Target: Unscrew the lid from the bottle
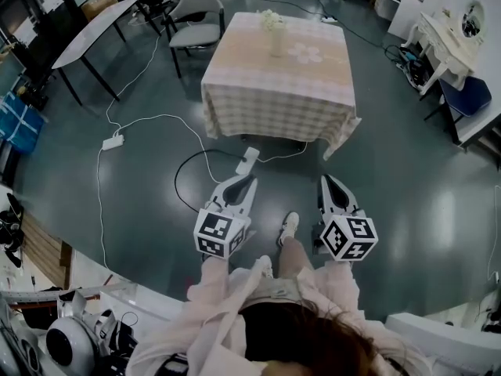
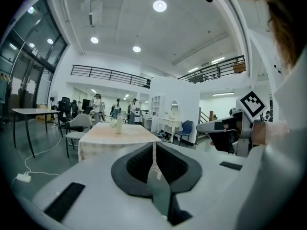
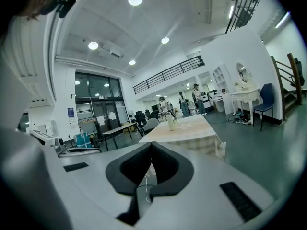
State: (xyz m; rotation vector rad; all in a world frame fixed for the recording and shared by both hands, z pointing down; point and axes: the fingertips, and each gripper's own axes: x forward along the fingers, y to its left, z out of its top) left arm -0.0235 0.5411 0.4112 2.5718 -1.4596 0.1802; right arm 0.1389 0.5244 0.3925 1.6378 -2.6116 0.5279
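The left hand-held gripper [image 1: 249,183] and right hand-held gripper [image 1: 326,183] are both closed (empty); the bottle [image 1: 275,42] stands on the desk [image 1: 274,92] well ahead.

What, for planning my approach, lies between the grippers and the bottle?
Head view: floor with a power strip and cables, then bare tablecloth up to the bottle.

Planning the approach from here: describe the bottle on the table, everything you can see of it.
The bottle is small, pale and whitish. It is too far off to tell its material or make out its lid. It stands upright on the checked tablecloth, towards the table's far side, close beside a white flower bunch. Nothing else appears to touch it.
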